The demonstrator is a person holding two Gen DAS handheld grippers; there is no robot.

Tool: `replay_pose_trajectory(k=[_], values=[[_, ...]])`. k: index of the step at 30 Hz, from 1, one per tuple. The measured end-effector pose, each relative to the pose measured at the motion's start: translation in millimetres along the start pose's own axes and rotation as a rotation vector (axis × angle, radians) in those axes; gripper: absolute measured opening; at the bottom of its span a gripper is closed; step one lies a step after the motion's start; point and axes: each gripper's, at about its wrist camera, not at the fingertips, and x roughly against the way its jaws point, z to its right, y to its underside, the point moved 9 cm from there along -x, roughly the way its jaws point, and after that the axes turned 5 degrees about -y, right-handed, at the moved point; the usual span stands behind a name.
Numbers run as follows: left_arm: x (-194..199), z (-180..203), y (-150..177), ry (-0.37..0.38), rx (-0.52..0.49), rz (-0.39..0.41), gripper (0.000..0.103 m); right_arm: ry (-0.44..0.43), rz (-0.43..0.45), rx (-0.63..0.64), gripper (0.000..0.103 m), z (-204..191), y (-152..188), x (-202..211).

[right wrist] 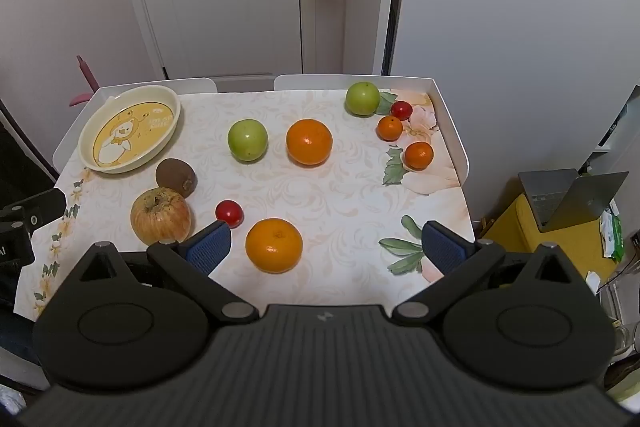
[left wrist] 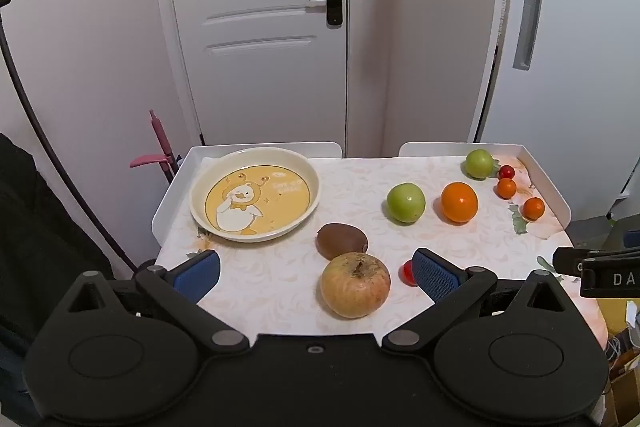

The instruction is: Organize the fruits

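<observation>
While both grippers hover with fingers spread wide and empty: apple (left wrist: 355, 285) directly between left gripper (left wrist: 316, 277) fingers, plate (left wrist: 200, 183) far-left, right gripper (right wrist: 326, 247) over orange (right wrist: 274, 245).

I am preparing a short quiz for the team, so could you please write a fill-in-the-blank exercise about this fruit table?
1. The plate has a cartoon ____ printed on it and holds no fruit.
2. The brown kiwi lies between the plate and the ____.
3. The left tongs and the right tongs are both ____ and hold nothing.
4. The number of green apples on the table is ____.

Missing words: duck; red apple; open; two
</observation>
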Motion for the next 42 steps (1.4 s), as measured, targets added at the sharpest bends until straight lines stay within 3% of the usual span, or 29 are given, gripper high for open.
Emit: replay_pose_trajectory(k=[11,34,42], values=[[-3.1,1.7,-5.2,0.002,0.000,-0.002,0.103,-0.004,0.000,0.006,0.103,-2.1,-2.1,-0.7],[-0.5,0.2,-2.1,-0.072,-0.064,0.059,0.103,-0.009,0.009,0.001,0.103,-2.7,-4.0,1.3],[1.2,2.7,-2.4,-0.054,-0.049,0.055,0.103,-0.007,0.013,0.000,0.103,-3.0,-4.7,1.2]])
